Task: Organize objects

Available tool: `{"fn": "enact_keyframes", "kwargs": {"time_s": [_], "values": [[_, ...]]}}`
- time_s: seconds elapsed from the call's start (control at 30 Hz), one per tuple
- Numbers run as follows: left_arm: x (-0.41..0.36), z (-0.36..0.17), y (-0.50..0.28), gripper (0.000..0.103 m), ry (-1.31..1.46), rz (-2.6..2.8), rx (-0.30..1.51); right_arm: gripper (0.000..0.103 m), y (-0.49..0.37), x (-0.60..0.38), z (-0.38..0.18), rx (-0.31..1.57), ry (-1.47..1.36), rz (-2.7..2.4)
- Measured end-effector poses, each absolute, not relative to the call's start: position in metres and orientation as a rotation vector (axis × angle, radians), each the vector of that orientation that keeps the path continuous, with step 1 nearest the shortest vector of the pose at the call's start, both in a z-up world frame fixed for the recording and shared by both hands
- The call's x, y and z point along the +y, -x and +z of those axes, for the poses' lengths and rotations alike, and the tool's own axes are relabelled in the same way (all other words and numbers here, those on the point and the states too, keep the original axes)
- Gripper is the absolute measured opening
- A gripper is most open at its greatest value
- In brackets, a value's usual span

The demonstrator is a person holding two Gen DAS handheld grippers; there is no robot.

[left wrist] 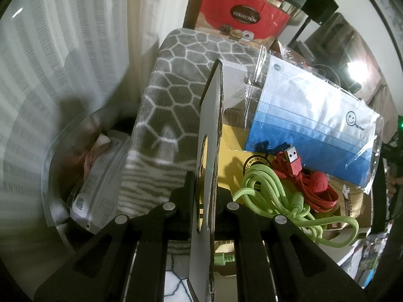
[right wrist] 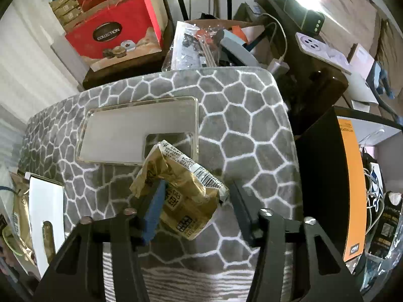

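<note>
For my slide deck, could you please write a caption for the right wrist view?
Right gripper open around a crumpled gold snack packet, above a clear tray on the grey patterned blanket.

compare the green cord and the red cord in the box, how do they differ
The green cord is round, braided and thick; the red cord is flat and smooth. The green cord lies nearer the left gripper, with one loop trailing over the box's edge; the red cord is bunched further in, against the pack of face masks. The red cord's metal USB plug points up in plain sight; the green cord shows a green plug end low by the gripper. Both lie loosely coiled in the cardboard box.
</note>
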State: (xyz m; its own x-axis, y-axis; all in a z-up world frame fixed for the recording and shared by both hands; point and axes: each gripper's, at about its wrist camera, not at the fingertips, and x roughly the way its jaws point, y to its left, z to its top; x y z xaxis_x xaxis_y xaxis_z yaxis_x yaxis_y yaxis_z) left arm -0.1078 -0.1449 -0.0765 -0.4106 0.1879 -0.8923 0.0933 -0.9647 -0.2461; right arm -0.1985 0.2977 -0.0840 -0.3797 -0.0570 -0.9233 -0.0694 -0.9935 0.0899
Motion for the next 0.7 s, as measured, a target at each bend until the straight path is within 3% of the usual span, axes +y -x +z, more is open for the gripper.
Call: {"fn": "enact_keyframes", "kwargs": {"time_s": [0.1,0.7], "values": [[-0.145,-0.076,0.108,0.009,1.673,2.560,-0.401,0.017,0.194,0.295,-0.077,0.111,1.698,2.612],[-0.145,-0.077,0.108,0.009,1.673,2.555,-0.410,0.003,0.172,0.250,-0.018,0.021,1.593,2.797]]}}
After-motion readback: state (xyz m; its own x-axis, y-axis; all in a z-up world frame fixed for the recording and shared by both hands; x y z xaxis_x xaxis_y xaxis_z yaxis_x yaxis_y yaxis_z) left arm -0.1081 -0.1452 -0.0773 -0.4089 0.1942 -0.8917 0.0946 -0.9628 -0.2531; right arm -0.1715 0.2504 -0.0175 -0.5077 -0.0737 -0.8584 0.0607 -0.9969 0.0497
